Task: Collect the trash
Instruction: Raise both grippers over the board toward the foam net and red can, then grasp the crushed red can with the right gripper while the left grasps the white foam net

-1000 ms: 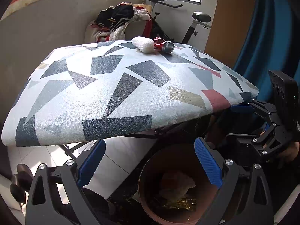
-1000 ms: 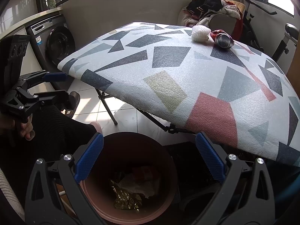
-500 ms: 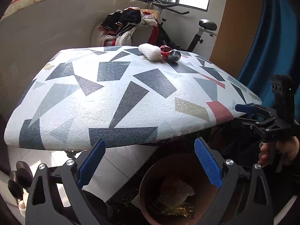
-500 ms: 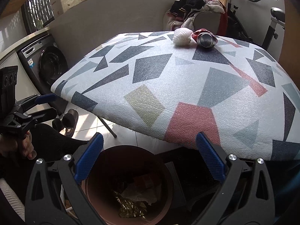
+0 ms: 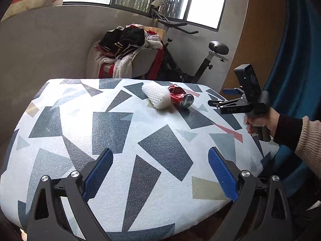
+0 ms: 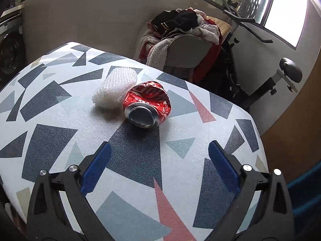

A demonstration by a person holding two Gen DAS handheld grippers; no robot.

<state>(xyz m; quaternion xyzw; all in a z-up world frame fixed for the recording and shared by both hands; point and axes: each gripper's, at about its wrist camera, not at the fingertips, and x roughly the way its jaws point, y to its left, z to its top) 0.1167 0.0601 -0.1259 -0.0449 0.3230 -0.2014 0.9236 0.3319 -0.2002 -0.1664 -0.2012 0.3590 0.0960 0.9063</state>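
A crushed red can lies on its side on the patterned table top, its open end facing my right gripper. A white foam net touches the can's left side. My right gripper hovers just short of the can, its jaws closing with nothing between them. In the left wrist view the can and foam net sit at the far side of the table top. My left gripper stands open and empty over the near edge. The right gripper shows at the right, held by a hand.
Behind the table a chair piled with clothes stands beside an exercise bike. A blue curtain hangs at the right. A washing machine is at the far left. The table's right edge drops off near the curtain.
Both grippers rose from over the brown bin to above the table top; the bin is out of view now. The right gripper swung in close to the can.
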